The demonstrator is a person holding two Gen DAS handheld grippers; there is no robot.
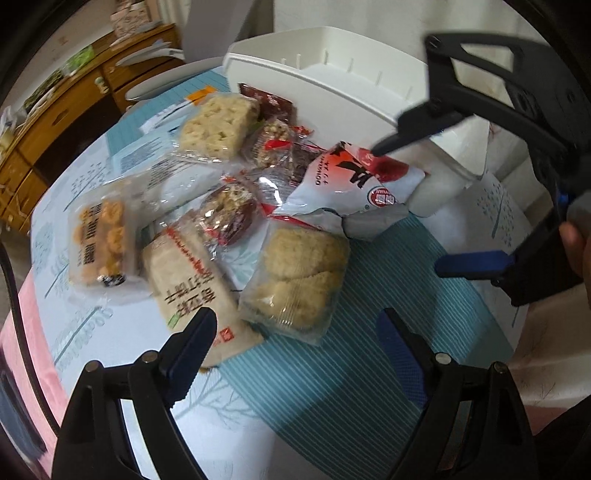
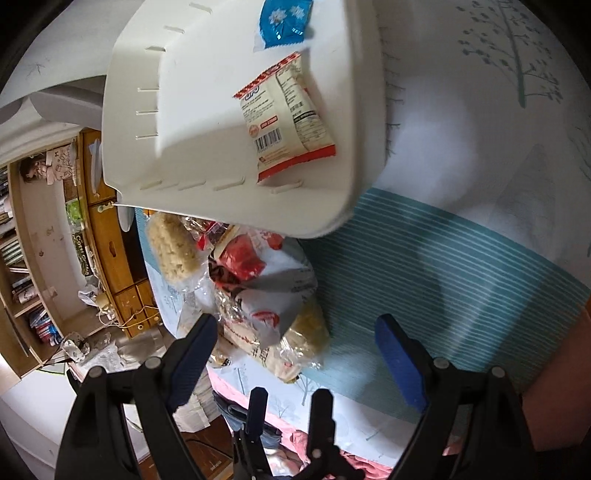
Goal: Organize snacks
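Note:
A pile of wrapped snacks lies on the tablecloth beside a white bin [image 1: 332,74]. My left gripper [image 1: 295,325] hangs open just above a clear pack of pale rice cakes [image 1: 299,280] and a long cracker pack [image 1: 192,288], touching neither. My right gripper [image 1: 413,206] is open too, and its upper fingertip [image 1: 380,147] sits at the top of a white and red bag [image 1: 351,184]. In the right wrist view, that gripper [image 2: 297,325] spans the same bag [image 2: 273,280]. The bin [image 2: 184,110] holds a blue packet [image 2: 282,22] and a cream and red packet [image 2: 288,118].
More packs lie at the far side of the pile, among them a puffed rice bar [image 1: 218,125] and a yellow biscuit pack [image 1: 99,243]. A wooden cabinet [image 1: 55,122] stands beyond the table's left edge. A teal striped band [image 1: 369,332] of cloth runs beside the pile.

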